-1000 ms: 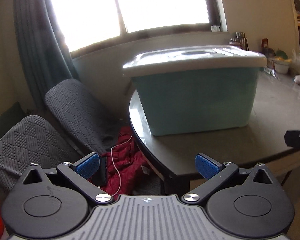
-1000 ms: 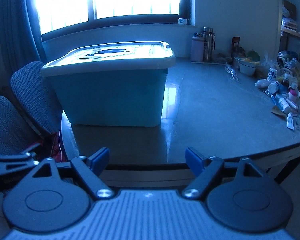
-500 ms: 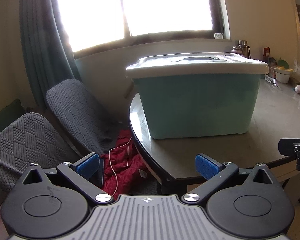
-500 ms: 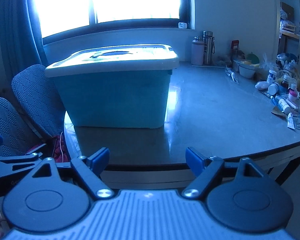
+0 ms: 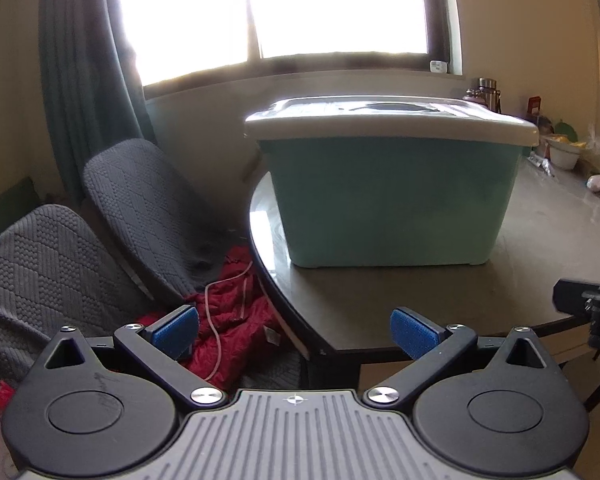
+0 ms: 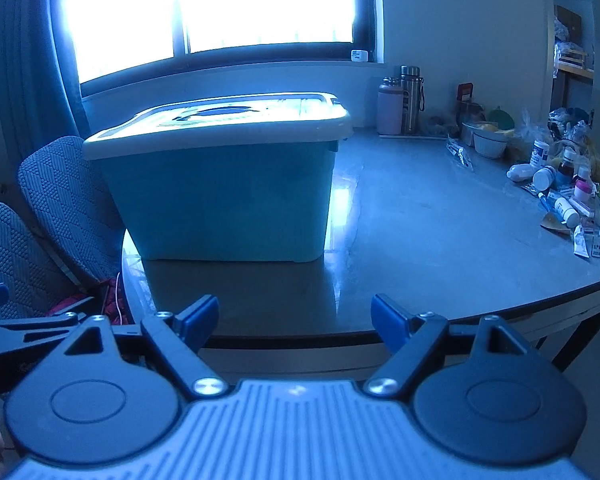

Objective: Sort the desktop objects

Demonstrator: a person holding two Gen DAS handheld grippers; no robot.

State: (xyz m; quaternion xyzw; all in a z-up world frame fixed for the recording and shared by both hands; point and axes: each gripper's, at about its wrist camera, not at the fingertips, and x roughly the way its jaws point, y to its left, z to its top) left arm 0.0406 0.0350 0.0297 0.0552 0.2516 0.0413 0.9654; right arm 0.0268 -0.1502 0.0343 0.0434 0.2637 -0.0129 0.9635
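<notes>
Sorting looks barely started imo: storage bin (image 6: 220, 184) sits lidded on the table (image 6: 420, 240), bottles and packets (image 6: 560, 196) piled well right of it. Left gripper (image 5: 296, 328) and right gripper (image 6: 296, 320) both spread wide, holding nothing.

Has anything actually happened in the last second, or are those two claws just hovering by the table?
Only the view drifted: the left gripper tilted and the green storage bin settled sharper and lower in its frame. Nothing was grabbed or released. The right gripper stays open before the table; the bin's lid remains on.
</notes>
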